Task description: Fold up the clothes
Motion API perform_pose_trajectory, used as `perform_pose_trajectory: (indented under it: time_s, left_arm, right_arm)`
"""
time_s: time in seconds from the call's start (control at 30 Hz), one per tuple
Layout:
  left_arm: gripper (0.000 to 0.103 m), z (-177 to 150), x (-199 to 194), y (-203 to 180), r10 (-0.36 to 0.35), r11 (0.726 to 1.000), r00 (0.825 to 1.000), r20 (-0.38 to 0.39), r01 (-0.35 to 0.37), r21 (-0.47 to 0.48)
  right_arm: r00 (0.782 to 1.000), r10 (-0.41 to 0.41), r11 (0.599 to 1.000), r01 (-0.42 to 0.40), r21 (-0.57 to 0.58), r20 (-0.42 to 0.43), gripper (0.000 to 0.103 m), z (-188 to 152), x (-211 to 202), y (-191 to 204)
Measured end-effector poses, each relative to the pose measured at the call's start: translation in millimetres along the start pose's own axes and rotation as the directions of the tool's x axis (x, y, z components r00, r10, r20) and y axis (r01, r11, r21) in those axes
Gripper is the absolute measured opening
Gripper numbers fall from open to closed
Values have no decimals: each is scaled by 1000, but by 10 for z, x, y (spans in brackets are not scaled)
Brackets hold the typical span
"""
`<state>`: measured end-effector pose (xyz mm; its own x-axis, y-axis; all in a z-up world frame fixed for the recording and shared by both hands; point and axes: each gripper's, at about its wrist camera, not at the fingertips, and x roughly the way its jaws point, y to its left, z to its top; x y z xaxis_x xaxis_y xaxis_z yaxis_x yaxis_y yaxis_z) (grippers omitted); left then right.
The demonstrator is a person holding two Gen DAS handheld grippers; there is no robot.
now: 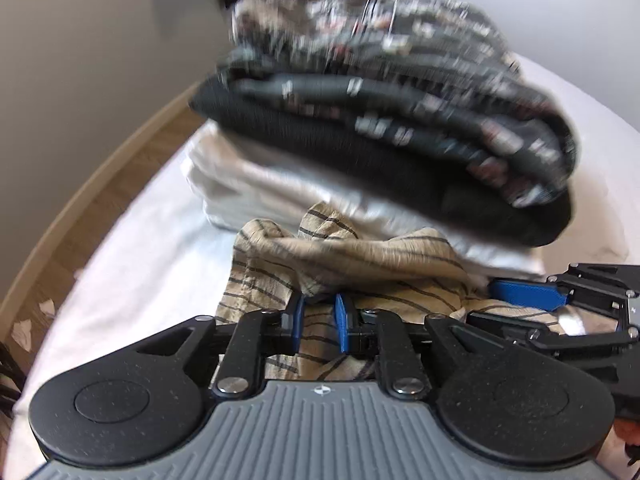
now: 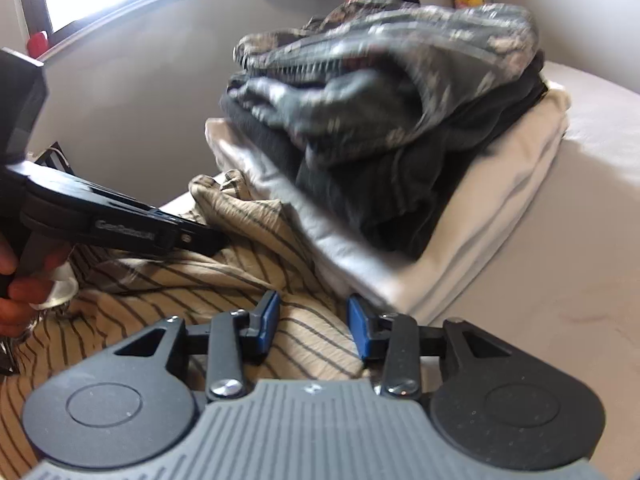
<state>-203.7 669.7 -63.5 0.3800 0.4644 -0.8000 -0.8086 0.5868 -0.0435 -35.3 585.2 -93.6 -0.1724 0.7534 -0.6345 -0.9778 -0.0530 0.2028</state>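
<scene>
While the beige striped garment (image 1: pixel 360 264) lies rumpled on the white bed (image 1: pixel 132 280), the left gripper (image 1: pixel 320 320) pinches a raised fold of it between its blue pads, jaws drawn narrow on the cloth. In the left wrist view the fold rises from the gripper toward 12 o'clock, and the rest of the garment spreads under the gripper and off toward 3 o'clock, where the right gripper (image 1: pixel 532 294) comes in from the edge with one blue finger showing.

In the right wrist view the right gripper (image 2: pixel 314 320) hovers over the same striped cloth with its jaws apart; the fabric passes beneath and between the pads, which do not appear to press on it, though the blur makes that hard to be sure of. At 9 o'clock the left gripper's black body (image 2: pixel 120 224) reaches across the garment, held by a person's hand (image 2: pixel 20 292).

Just beyond the garment, at about 1 o'clock, stands a pile of folded clothes (image 2: pixel 400 120): pale cream folded pieces at the bottom (image 2: pixel 480 220), a black one above them, and a dark patterned garment on top (image 1: pixel 400 60). The striped garment's far edge touches the foot of this pile. A grey wall (image 2: pixel 140 80) rises behind the bed.
</scene>
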Motion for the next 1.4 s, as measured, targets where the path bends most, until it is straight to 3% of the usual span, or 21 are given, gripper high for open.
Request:
perform_pose_trajectory:
  time_s: [0.27,0.53,0.87,1.03,1.2,1.4]
  left_arm:
    - [20,31,-773,-183,12,1000,997,71,-13,21]
    - [25,-136,-1735,-450,51,998,989,140,-55,21]
    - [54,-641,-2702,-838,89,995,965,245,-78,-57]
    - [61,-993,-2925,-984,128,988,962,242,-101,-121]
    - [75,-1330,-3035,-1138,160,981,956,244,-127,-146]
    - [80,-1637,-3123,-1367,198,976,948,249,-167,-141]
  right_arm:
    - [999,-24,999,25,-27,41,42,102,-640,197]
    - [998,-36,999,37,-23,49,53,195,-1316,596]
    - [998,-35,999,35,13,50,59,63,-2254,1075]
    - [997,-46,999,44,22,68,64,-185,-2614,1257]
    - [997,-38,997,32,76,73,66,-488,-2852,1322]
    - [996,-68,988,59,144,57,67,-841,-3014,1343]
